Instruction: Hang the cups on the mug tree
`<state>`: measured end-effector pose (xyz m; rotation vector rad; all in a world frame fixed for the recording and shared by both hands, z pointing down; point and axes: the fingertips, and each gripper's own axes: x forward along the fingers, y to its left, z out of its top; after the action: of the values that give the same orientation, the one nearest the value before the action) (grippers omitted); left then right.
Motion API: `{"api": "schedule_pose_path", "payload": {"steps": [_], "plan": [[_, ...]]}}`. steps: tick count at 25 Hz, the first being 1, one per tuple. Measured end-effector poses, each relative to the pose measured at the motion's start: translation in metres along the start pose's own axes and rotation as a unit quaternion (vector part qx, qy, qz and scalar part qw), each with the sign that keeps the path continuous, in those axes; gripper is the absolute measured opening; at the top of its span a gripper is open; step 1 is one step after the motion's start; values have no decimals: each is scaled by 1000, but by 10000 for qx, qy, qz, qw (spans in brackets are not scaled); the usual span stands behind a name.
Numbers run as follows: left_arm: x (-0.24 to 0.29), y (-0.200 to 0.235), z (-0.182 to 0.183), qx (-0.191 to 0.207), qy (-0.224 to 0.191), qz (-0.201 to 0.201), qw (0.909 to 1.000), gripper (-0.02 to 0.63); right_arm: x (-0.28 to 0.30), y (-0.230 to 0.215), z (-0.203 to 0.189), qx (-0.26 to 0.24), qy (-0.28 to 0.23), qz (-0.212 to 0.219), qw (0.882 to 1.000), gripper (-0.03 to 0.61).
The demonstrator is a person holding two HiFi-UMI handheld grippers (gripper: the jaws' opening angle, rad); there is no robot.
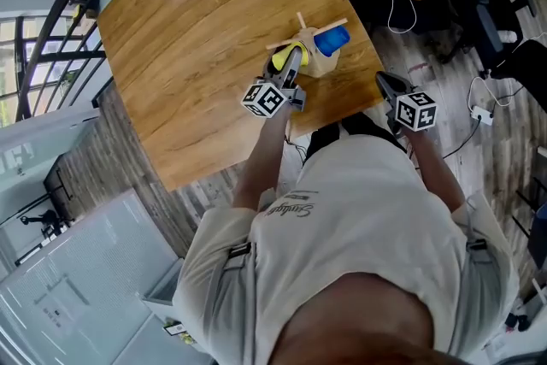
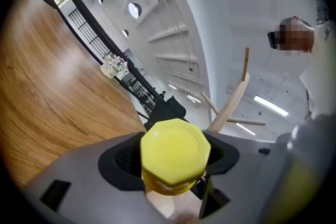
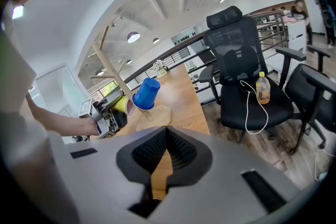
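Note:
The wooden mug tree (image 1: 318, 55) stands near the table's right front edge, with a blue cup (image 1: 332, 39) hung upside down on one of its pegs. My left gripper (image 1: 291, 62) is shut on a yellow cup (image 1: 285, 56) and holds it right beside the tree's stem. In the left gripper view the yellow cup's (image 2: 176, 153) base fills the space between the jaws, and the bare pegs (image 2: 231, 105) rise just behind it. My right gripper (image 1: 395, 90) hangs past the table's edge, shut and empty. The right gripper view shows the blue cup (image 3: 146, 93), the yellow cup (image 3: 121, 104) and the tree (image 3: 111, 71).
The wooden table (image 1: 197, 38) stretches away to the left and rear of the tree. A black office chair (image 3: 239, 60) with a drink bottle (image 3: 262, 87) and a white cable on its seat stands off the table's right side. A railing (image 1: 51, 21) runs behind the table.

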<state>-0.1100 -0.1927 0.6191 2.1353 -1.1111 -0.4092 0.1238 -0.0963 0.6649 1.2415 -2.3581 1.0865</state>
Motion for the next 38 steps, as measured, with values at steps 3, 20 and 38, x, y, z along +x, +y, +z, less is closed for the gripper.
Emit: {"api": "schedule_pose_path", "payload": {"steps": [3, 20, 38], "plan": [[-3, -1, -3, 25, 98, -109, 9999, 285, 6, 5, 0, -38, 53, 85, 9999, -6], [-64, -15, -14, 132, 355, -103, 9992, 285, 26, 27, 32, -497, -88, 460, 9977, -6], [-94, -105, 100, 826, -256, -177, 9961, 31, -28, 143, 168, -2419, -1301, 1090, 9553, -6]]}}
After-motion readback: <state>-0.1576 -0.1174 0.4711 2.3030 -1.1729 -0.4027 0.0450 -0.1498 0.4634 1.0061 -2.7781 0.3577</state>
